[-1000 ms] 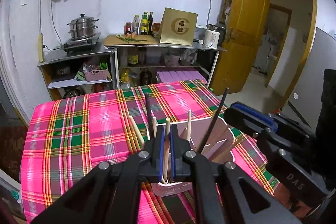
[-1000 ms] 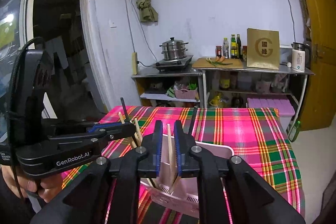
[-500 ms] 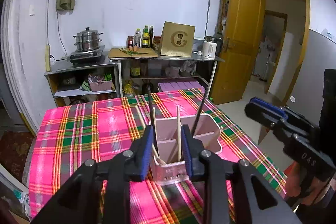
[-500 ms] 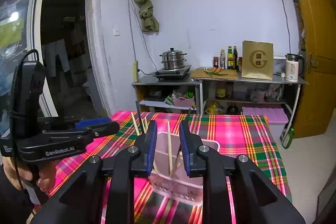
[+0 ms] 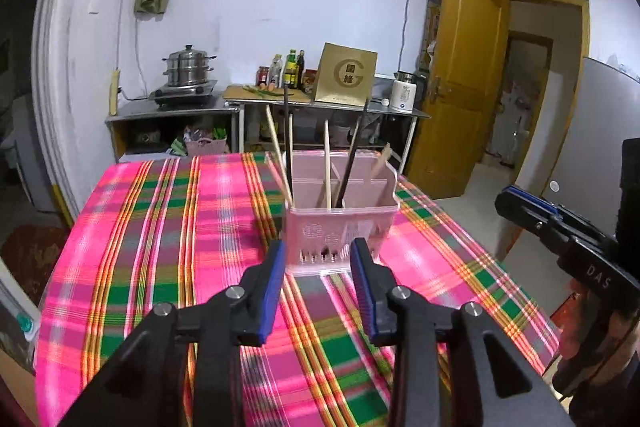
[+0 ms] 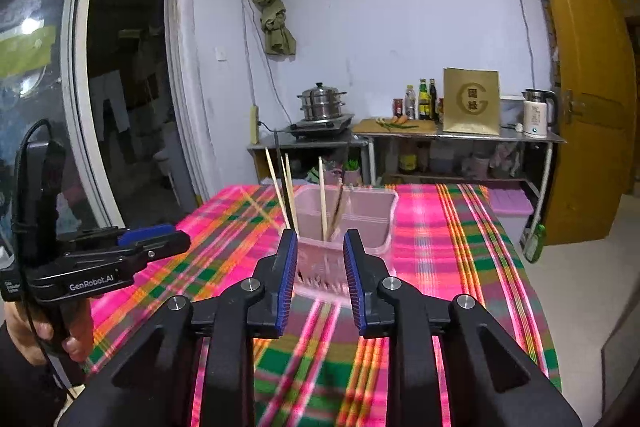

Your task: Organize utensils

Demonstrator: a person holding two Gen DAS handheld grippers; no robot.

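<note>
Now both the left tool (image 5: 319, 259) and right tool (image 6: 320, 251) are opening, empty, near the pink holder (image 5: 340, 223) of chopsticks (image 5: 327, 163).

Ahead of my left gripper (image 5: 318, 247) and right gripper (image 6: 320, 239), both with jaws opening on nothing, the only obstacle is the pale pink slotted plastic utensil holder (image 5: 340, 219), its wooden and dark chopsticks (image 5: 327, 163) sticking up. The pink-and-green plaid tablecloth (image 5: 160, 227) lies bare on either side
</note>
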